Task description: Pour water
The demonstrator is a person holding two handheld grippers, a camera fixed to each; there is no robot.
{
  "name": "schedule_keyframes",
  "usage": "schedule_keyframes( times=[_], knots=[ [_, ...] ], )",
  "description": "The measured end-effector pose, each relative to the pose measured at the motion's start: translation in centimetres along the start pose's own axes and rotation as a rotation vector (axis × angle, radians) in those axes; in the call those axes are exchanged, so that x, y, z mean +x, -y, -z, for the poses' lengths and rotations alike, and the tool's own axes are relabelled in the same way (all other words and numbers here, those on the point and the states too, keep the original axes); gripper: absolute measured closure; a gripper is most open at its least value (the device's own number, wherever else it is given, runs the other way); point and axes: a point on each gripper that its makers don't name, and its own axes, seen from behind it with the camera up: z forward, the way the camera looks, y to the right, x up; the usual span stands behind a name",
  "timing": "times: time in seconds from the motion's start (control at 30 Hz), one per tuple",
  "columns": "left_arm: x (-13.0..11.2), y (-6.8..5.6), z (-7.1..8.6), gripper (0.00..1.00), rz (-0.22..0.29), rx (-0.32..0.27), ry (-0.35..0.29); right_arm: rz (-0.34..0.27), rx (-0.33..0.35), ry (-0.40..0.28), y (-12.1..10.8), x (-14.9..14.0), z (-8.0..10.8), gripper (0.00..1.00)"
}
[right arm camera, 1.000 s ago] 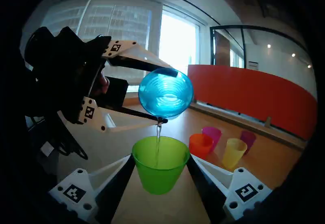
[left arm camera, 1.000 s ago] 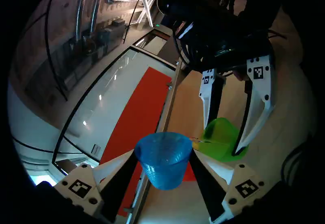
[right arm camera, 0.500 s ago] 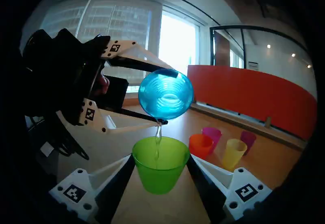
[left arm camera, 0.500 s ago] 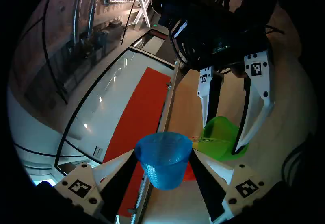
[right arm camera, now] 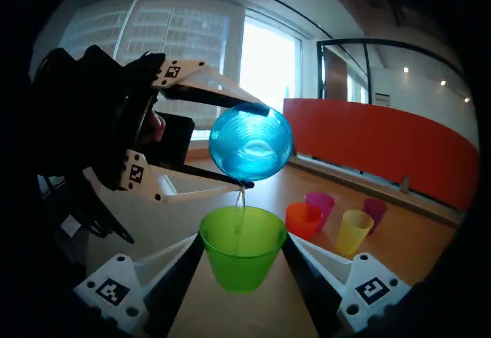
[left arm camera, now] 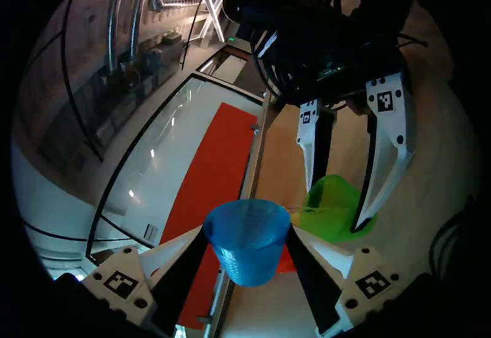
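- Wooden table (right arm camera: pixel 393 240), bright window (right arm camera: pixel 270 74) behind.
- Left gripper (left arm camera: pixel 247 234) jaws stay closed on the tipped blue cup (right arm camera: pixel 250 143); stream (right arm camera: pixel 240 200) still falling.
- Right gripper (right arm camera: pixel 242 240) jaws clamp the green cup (right arm camera: pixel 242 261); fill level unreadable.

Cams opp., close; both see green cup (right arm camera: pixel 243 249), blue cup (left arm camera: pixel 247 246).

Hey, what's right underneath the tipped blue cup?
The green cup, upright in the right gripper, sits below it; a thin water stream falls into it from the blue cup. How full the green cup is cannot be seen.
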Motion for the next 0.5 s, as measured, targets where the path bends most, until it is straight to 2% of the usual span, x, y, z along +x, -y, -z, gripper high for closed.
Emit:
schedule_keyframes(
  times=[0.5],
  knots=[
    [0.36, -0.14, -0.09, 0.13, -0.034, 0.003, -0.002, 0.002, -0.004, -0.002, -0.12, -0.02, 0.2, 0.07]
  ],
)
